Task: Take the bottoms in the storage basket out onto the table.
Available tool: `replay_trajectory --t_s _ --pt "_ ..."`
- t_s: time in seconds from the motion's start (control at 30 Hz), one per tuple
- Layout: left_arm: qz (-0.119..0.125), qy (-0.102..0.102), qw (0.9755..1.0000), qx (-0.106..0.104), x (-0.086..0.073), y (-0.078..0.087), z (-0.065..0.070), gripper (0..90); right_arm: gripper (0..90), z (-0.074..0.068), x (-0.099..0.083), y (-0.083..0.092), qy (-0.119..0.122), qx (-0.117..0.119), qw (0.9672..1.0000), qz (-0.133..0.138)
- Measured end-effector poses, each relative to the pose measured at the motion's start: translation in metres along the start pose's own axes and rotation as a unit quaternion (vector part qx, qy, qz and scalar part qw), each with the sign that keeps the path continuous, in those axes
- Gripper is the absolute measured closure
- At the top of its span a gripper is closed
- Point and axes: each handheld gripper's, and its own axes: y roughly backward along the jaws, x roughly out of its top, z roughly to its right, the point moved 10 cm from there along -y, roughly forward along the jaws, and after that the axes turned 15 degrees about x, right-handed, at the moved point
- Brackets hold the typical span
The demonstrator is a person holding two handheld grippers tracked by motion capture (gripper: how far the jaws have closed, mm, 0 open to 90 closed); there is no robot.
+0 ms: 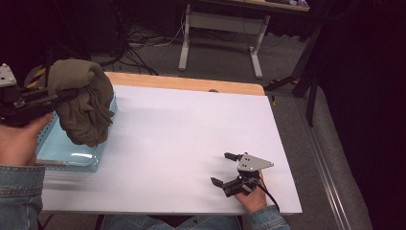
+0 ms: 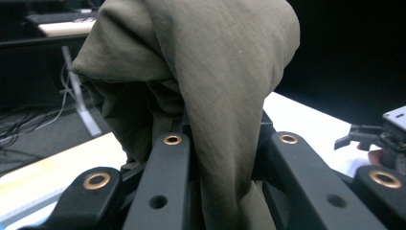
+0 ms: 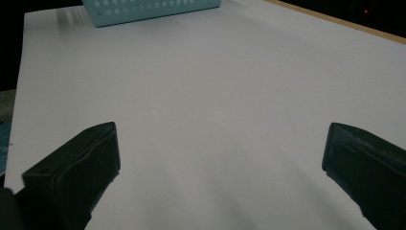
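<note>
An olive-green cloth [image 1: 84, 103] hangs bunched up over the light blue basket [image 1: 67, 153] at the table's left. My left gripper [image 1: 67, 93] is shut on the cloth near its top; in the left gripper view the fabric [image 2: 210, 86] is pinched between the black jaws and drapes down over them. My right gripper [image 1: 225, 168] rests near the table's front edge at the right, open, nothing between its fingers. In the right gripper view its gripper [image 3: 220, 139] has the jaws wide apart over bare white table.
The white table top [image 1: 191, 134] has a wooden strip along its far edge [image 1: 186, 84]. The basket [image 3: 148, 9] stands far off in the right gripper view. A desk frame [image 1: 220, 33] and cables lie on the floor beyond.
</note>
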Motion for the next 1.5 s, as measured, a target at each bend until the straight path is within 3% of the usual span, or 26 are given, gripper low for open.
replay_trajectory --t_s 0.13,0.37,0.83,1.07,1.5 --pt "0.008 0.000 0.9998 -0.018 0.007 -0.009 0.011 77.4 0.1 0.001 -0.001 0.000 -0.002 -0.002 1.0000 -0.002" --pt "0.005 -0.008 0.9989 -0.045 0.013 -0.039 0.033 77.4 0.0 0.002 -0.001 0.000 -0.006 -0.007 1.0000 -0.001" --pt "0.003 -0.011 0.9961 -0.087 0.014 -0.090 0.072 77.3 0.0 0.003 -0.003 -0.001 -0.006 -0.013 0.9999 -0.008" --pt "-0.009 -0.017 0.9930 -0.116 0.009 -0.116 0.099 77.3 0.0 0.003 -0.003 -0.001 -0.006 -0.011 0.9999 -0.008" --pt "-0.036 -0.031 0.9838 -0.173 -0.004 -0.152 0.152 77.2 0.0 0.003 -0.003 -0.001 -0.004 -0.007 0.9999 -0.007"
